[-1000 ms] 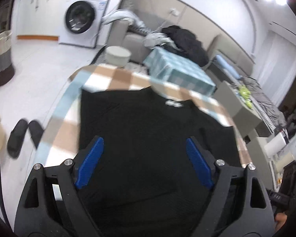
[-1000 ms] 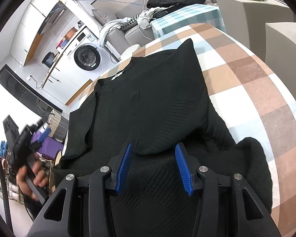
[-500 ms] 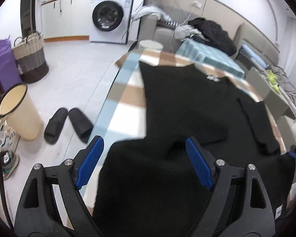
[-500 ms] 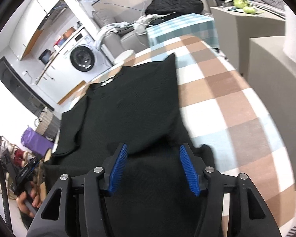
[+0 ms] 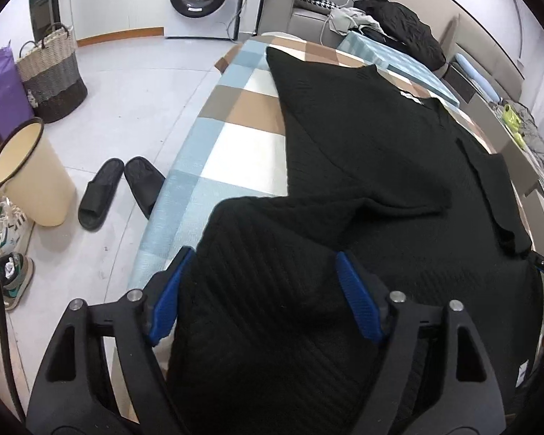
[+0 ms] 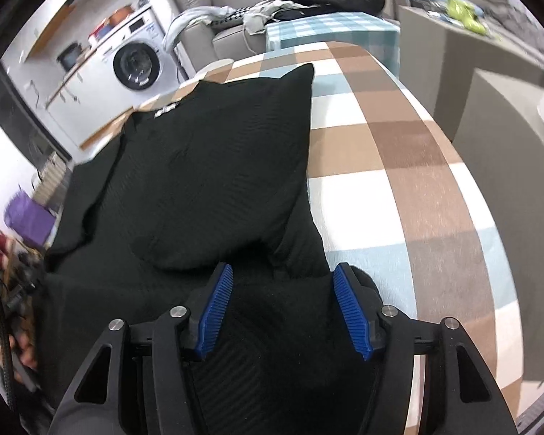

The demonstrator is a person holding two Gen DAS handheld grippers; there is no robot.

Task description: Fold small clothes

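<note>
On the checked cloth [image 5: 235, 108] covering the table, a black top [image 5: 362, 145] is being laid out flat, its neck label facing away and both sleeves already folded in over the body. Its near hem is being approached from both sides. The left gripper [image 5: 261, 290] is being closed, with the hem's left corner lying between its blue pads [image 5: 165, 302], though no pinch is yet being made. The right gripper [image 6: 283, 311] is being held about half open over the hem's right corner, nothing being gripped, with fabric beneath and between the jaws.

A lopsided fold is being risked here: if only the top layer is caught, or one corner is pinched deeper than the other, the hem would be lifted askew and the tucked sleeves dragged out. The table's cloth could also be nipped along with the knit at the left edge, where the top is lying close to the rim.

The knit is looking thick, ribbed in diagonal lines, soft and limp, bunching into a rounded ridge near the hem. The pads are ridged, and the cloth is a flat weave in tan, white and pale blue squares.
</note>
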